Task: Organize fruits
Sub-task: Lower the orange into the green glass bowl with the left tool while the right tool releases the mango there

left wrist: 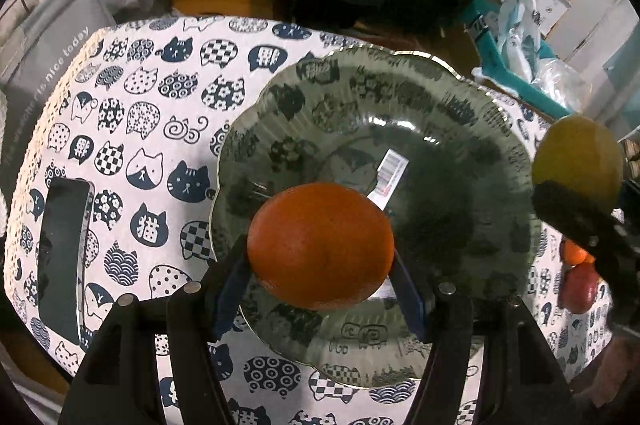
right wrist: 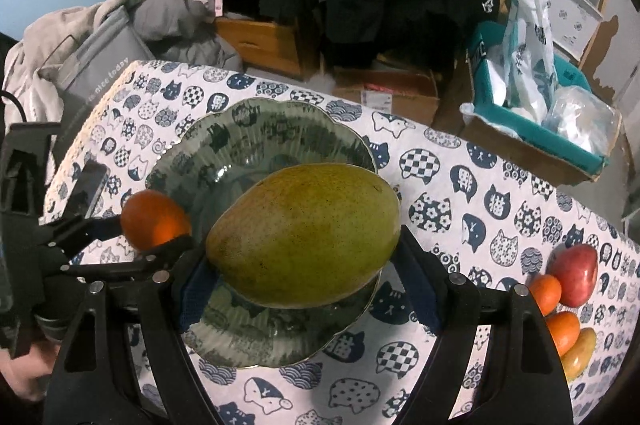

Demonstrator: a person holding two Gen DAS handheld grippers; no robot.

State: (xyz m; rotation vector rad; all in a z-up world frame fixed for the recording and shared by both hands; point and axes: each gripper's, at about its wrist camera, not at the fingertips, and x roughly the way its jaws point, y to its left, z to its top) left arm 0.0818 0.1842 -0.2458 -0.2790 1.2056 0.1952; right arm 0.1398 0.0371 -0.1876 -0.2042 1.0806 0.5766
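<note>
An orange [left wrist: 320, 245] sits between the blue pads of my left gripper [left wrist: 320, 265], which is shut on it above the near part of a dark glass plate [left wrist: 400, 97]. My right gripper [right wrist: 308, 261] is shut on a large green mango [right wrist: 304, 233], held over the same plate [right wrist: 256, 129]. In the right wrist view the left gripper [right wrist: 156, 229] with its orange [right wrist: 154, 219] hangs at the plate's left side. In the left wrist view the mango [left wrist: 576, 153] and a right finger [left wrist: 576, 217] show at the right edge.
A red apple [right wrist: 574, 273], small oranges [right wrist: 546, 293] and a yellow fruit [right wrist: 578, 353] lie on the cat-print tablecloth [right wrist: 480, 177] at right. A phone [left wrist: 64, 257] lies left of the plate. A grey bag [left wrist: 44, 65], a teal box [right wrist: 532, 121] and wooden furniture stand beyond the table.
</note>
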